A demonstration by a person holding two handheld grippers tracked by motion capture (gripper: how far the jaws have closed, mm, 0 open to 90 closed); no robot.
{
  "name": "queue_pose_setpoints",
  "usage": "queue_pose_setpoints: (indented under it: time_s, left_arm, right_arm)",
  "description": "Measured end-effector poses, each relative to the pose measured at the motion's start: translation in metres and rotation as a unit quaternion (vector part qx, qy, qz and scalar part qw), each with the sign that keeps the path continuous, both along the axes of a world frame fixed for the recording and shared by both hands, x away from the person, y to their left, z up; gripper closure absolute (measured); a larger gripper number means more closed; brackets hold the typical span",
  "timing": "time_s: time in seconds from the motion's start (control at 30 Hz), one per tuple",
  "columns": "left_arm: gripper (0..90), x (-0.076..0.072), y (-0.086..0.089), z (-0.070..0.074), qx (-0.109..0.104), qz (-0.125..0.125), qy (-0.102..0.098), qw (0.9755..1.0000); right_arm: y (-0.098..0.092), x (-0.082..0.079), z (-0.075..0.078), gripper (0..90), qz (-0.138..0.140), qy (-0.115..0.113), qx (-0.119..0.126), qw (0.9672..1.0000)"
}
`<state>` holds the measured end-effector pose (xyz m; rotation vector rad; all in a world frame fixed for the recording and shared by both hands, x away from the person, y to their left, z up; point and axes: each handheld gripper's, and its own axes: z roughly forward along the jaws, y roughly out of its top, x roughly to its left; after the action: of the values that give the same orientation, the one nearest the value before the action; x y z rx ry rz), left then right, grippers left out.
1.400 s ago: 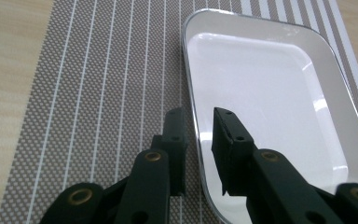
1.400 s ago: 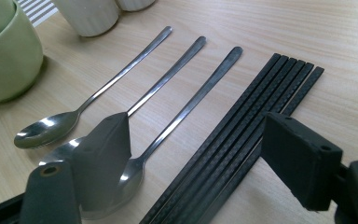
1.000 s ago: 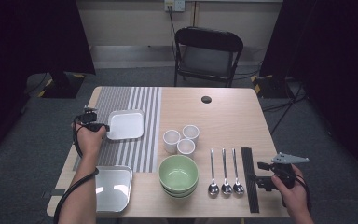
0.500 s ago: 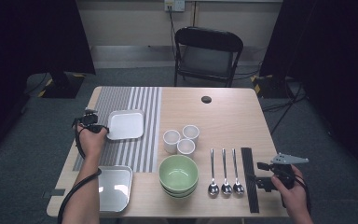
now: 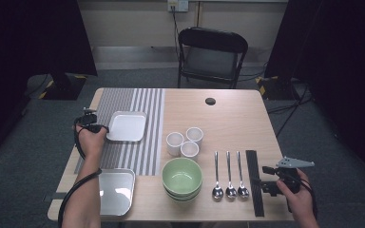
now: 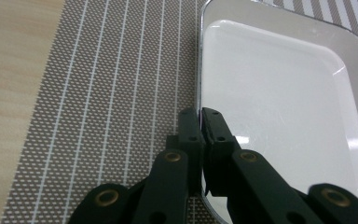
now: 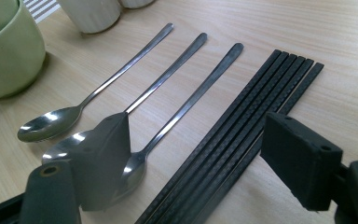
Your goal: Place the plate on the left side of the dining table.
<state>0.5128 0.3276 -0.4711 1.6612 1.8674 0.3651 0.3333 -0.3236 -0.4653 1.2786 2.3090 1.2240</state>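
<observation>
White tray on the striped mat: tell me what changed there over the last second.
The left gripper has just been closing its jaws and now pinches the rim of the white tray. The tray lies in the same spot on the striped mat. The right gripper, open above the chopsticks, kept still.

Light wooden table (image 5: 228,118) with rounded corners. Across its left part, a grey striped placemat (image 5: 142,102), bearing a white square plate (image 5: 128,126) toward the left edge. At the near left corner, a metal tray (image 5: 116,190). Near the middle, three white cups (image 5: 185,142) touching in a cluster, just beyond stacked green bowls (image 5: 182,176). Right of the bowls, three spoons (image 5: 228,175) side by side, then black chopsticks (image 5: 253,180) laid parallel. Toward the far edge, a small black round thing (image 5: 210,101).
</observation>
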Motion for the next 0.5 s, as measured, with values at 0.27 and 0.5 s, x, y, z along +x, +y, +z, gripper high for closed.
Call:
queue_pose_setpoints:
  time_s: [0.27, 0.5]
  left_arm:
    - [88.0, 0.0006, 0.0023, -0.0024, -0.013, 0.005, -0.001, 0.9999]
    - [88.3, -0.0024, 0.0050, -0.0031, -0.023, 0.010, -0.002, 0.9997]
  right_arm:
    - [-0.0003, 0.0010, -0.0011, 23.1, 0.000, 0.002, 0.000, 1.0000]
    - [0.0001, 0.0002, -0.0004, 23.2, 0.000, 0.001, 0.001, 1.0000]
